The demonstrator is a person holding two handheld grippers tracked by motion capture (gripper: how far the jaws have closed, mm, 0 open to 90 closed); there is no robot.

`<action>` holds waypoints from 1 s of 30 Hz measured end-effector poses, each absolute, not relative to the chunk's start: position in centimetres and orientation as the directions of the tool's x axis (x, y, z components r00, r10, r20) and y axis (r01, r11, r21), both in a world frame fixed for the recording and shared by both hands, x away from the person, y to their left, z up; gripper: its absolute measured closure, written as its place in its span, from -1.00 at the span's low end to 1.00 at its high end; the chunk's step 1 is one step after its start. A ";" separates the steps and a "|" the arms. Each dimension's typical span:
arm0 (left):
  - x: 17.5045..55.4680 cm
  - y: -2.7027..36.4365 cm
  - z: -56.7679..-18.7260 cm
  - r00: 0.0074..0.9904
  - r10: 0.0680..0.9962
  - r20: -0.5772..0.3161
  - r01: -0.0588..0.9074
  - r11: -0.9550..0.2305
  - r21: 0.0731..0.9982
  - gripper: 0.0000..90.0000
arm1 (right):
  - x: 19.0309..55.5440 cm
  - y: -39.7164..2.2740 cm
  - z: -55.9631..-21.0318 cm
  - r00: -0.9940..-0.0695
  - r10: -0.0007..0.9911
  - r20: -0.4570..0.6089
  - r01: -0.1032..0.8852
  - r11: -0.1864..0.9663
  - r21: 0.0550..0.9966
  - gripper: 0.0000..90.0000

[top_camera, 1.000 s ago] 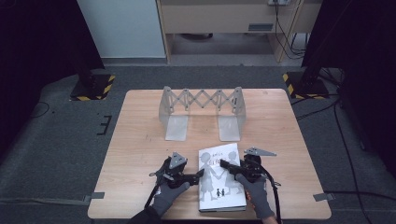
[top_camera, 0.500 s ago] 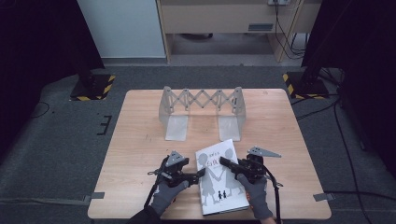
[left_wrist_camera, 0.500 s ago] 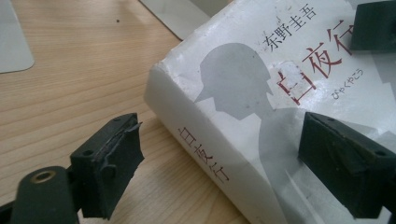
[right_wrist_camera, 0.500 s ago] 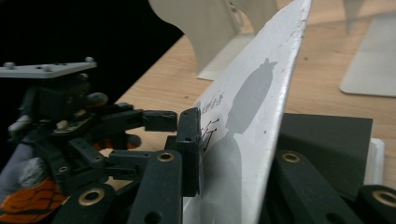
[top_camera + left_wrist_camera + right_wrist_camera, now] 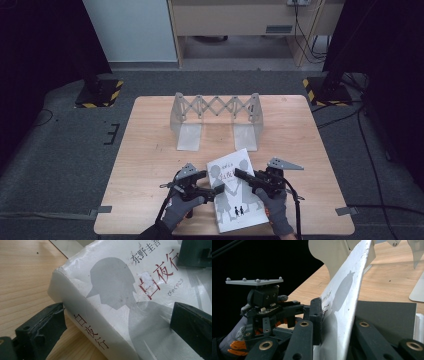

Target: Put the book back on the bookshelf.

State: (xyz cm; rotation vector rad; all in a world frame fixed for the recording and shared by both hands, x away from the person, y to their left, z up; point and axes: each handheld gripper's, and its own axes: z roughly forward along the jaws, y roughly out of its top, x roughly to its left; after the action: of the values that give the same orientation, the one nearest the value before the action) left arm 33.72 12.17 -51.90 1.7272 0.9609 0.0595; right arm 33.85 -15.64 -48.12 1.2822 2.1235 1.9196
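- The left gripper (image 5: 216,189) has its jaws spread wide around the spine edge of the book (image 5: 235,187), one jaw under the spine, one over the cover.
- The right gripper (image 5: 239,174) pinches the book's white front cover (image 5: 342,302), lifted away from the dark page beneath.
- The book lies at the table's (image 5: 150,150) near edge, well in front of the grey accordion rack (image 5: 216,112).
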 end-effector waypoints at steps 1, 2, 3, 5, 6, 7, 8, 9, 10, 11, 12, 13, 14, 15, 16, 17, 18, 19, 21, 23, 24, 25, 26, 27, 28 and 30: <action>33.7 12.2 -52.0 0.667 0.617 -0.418 0.570 -0.061 0.820 -1.00 | 33.8 -15.6 -48.1 -0.667 0.555 0.497 0.549 -0.085 0.831 0.71; 33.8 12.2 -52.1 0.662 0.607 -0.439 0.583 -0.050 0.811 -1.00 | 33.8 -15.7 -48.1 -0.668 0.553 0.498 0.549 -0.087 0.832 0.71; 33.9 12.3 -52.2 0.662 0.600 -0.448 0.589 -0.047 0.807 -1.00 | 33.8 -15.8 -48.1 -0.671 0.549 0.497 0.545 -0.088 0.834 0.71; 33.9 12.4 -52.4 0.657 0.578 -0.484 0.611 -0.033 0.791 -1.00 | 33.8 -15.8 -48.1 -0.676 0.544 0.498 0.542 -0.091 0.835 0.72; 34.0 12.5 -52.6 0.652 0.563 -0.509 0.626 -0.021 0.779 -1.00 | 33.8 -15.9 -48.0 -0.678 0.539 0.500 0.541 -0.094 0.836 0.73; 34.0 12.6 -52.7 0.648 0.550 -0.527 0.637 -0.012 0.771 -1.00 | 33.7 -15.9 -48.0 -0.683 0.533 0.499 0.538 -0.094 0.837 0.73; 34.1 12.6 -52.9 0.648 0.531 -0.545 0.648 -0.008 0.762 -1.00 | 33.7 -16.0 -47.9 -0.688 0.527 0.499 0.537 -0.093 0.838 0.73; 34.1 12.5 -53.0 0.656 0.510 -0.556 0.654 -0.015 0.757 -1.00 | 33.7 -16.0 -47.9 -0.693 0.519 0.501 0.537 -0.093 0.838 0.74; 34.1 12.3 -53.1 0.657 0.485 -0.578 0.668 -0.018 0.744 -1.00 | 33.8 -16.0 -47.9 -0.695 0.514 0.503 0.537 -0.094 0.838 0.74; 34.0 12.2 -53.3 0.656 0.469 -0.592 0.675 -0.014 0.738 -1.00 | 33.8 -16.0 -47.9 -0.698 0.507 0.505 0.539 -0.093 0.837 0.74; 34.0 12.1 -53.4 0.655 0.464 -0.596 0.677 -0.010 0.736 -1.00 | 33.8 -16.0 -47.9 -0.699 0.503 0.507 0.541 -0.091 0.836 0.74; 34.1 12.2 -53.4 0.653 0.464 -0.598 0.680 -0.014 0.733 -1.00 | 33.8 -16.0 -47.9 -0.699 0.502 0.508 0.542 -0.090 0.835 0.74; 34.1 12.2 -53.5 0.645 0.468 -0.604 0.688 -0.012 0.726 -1.00 | 33.9 -16.0 -48.0 -0.695 0.504 0.513 0.549 -0.089 0.831 0.73; 34.2 12.2 -53.5 0.639 0.471 -0.608 0.695 -0.013 0.719 -1.00 | 34.0 -16.0 -48.1 -0.688 0.506 0.519 0.557 -0.089 0.826 0.72; 34.3 12.3 -53.5 0.627 0.473 -0.619 0.709 -0.016 0.705 -0.97 | 34.2 -16.0 -48.2 -0.683 0.511 0.522 0.565 -0.083 0.821 0.70; 34.4 12.5 -53.5 0.617 0.474 -0.629 0.720 -0.017 0.693 -0.90 | 34.4 -16.1 -48.3 -0.673 0.530 0.517 0.571 -0.072 0.817 0.67; 34.4 12.6 -53.5 0.613 0.473 -0.633 0.724 -0.016 0.689 -0.84 | 34.5 -16.1 -48.5 -0.668 0.548 0.504 0.571 -0.058 0.819 0.62; 34.4 12.7 -53.6 0.608 0.477 -0.635 0.726 -0.011 0.687 -0.76 | 34.6 -16.1 -48.9 -0.658 0.568 0.494 0.575 -0.045 0.817 0.52; 34.4 12.7 -53.6 0.601 0.486 -0.634 0.729 -0.007 0.685 -0.74 | 34.6 -16.1 -49.0 -0.660 0.586 0.471 0.564 -0.028 0.825 0.44; 34.4 12.9 -53.5 0.598 0.492 -0.633 0.731 -0.011 0.683 -0.66 | 34.7 -15.7 -49.3 -0.666 0.623 0.410 0.537 0.019 0.843 0.21; 34.4 13.0 -53.5 0.597 0.497 -0.630 0.731 -0.013 0.682 -0.62 | 34.8 -15.6 -49.5 -0.668 0.624 0.407 0.544 0.036 0.838 0.17; 34.3 13.0 -53.4 0.594 0.499 -0.631 0.732 -0.010 0.681 -0.60 | 34.9 -15.7 -49.7 -0.669 0.618 0.412 0.550 0.040 0.834 0.13; 34.4 13.0 -53.4 0.597 0.500 -0.628 0.729 -0.011 0.684 -0.58 | 35.0 -15.7 -49.8 -0.668 0.619 0.412 0.556 0.047 0.830 0.10; 34.3 12.9 -53.4 0.600 0.505 -0.620 0.726 -0.016 0.688 -0.57 | 35.1 -15.8 -49.8 -0.666 0.623 0.411 0.560 0.052 0.827 0.02; 34.3 12.9 -53.3 0.602 0.507 -0.617 0.723 -0.018 0.690 -0.57 | 35.1 -15.8 -49.9 -0.662 0.633 0.400 0.557 0.060 0.828 -0.01; 34.3 13.0 -53.3 0.598 0.506 -0.621 0.726 -0.014 0.688 -0.55 | 35.2 -15.9 -49.9 -0.657 0.638 0.402 0.562 0.058 0.825 -0.06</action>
State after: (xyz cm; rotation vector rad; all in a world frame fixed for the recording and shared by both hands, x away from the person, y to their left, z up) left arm 34.34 12.96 -53.29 1.6687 1.0345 -0.2359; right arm 35.17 -15.88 -49.86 1.2694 2.2339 1.6848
